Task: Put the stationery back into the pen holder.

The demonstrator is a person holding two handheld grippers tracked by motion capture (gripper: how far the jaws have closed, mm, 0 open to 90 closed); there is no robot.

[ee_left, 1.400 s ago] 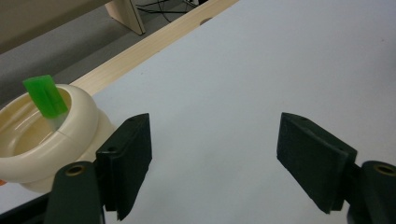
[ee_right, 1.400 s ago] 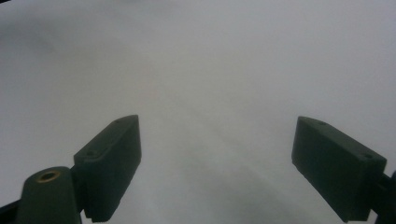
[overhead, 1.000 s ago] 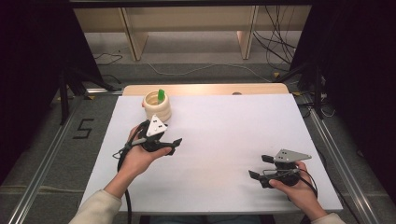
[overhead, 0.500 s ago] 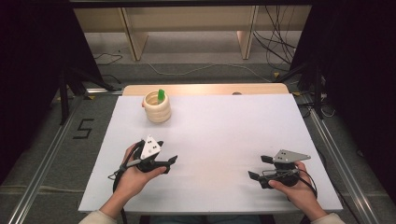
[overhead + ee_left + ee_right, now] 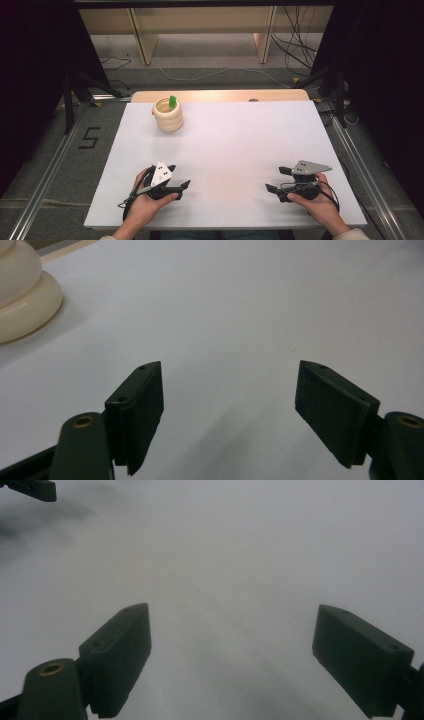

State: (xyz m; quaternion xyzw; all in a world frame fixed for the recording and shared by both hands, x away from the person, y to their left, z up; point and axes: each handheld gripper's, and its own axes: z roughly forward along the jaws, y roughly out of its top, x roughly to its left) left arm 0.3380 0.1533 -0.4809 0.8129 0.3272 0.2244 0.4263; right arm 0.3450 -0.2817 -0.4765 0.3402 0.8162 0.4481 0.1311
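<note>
- Cream ribbed holder (image 5: 168, 114) standing upright near the far left corner of the counter (image 5: 240, 150); one green item (image 5: 172, 102) sticking up out of its mouth, too small to identify.
- Counter white and matte, with a pale wooden strip (image 5: 220, 95) along the edge just beyond the holder.
- Grey floor beyond the holder, with loose cables (image 5: 210, 75) and light wooden furniture legs (image 5: 142, 40); a taped figure "5" (image 5: 89, 138) on the floor left of the holder; metal rails (image 5: 45, 175) along both sides of the counter.
- Left gripper (image 5: 176, 186) well nearer the person than the holder, low over the counter; jaws released, nothing between them.
- Right gripper (image 5: 278, 180) far to the right of the holder and nearer the person; jaws spread wide, grasping nothing.
- Left gripper view: holder's lower rings (image 5: 22, 300) seen close at upper left, green item cut off from frame.
- Right gripper view: bare white counter (image 5: 225, 580) between the jaws, and a dark jaw tip of the other gripper (image 5: 35, 489) at the top left corner.
</note>
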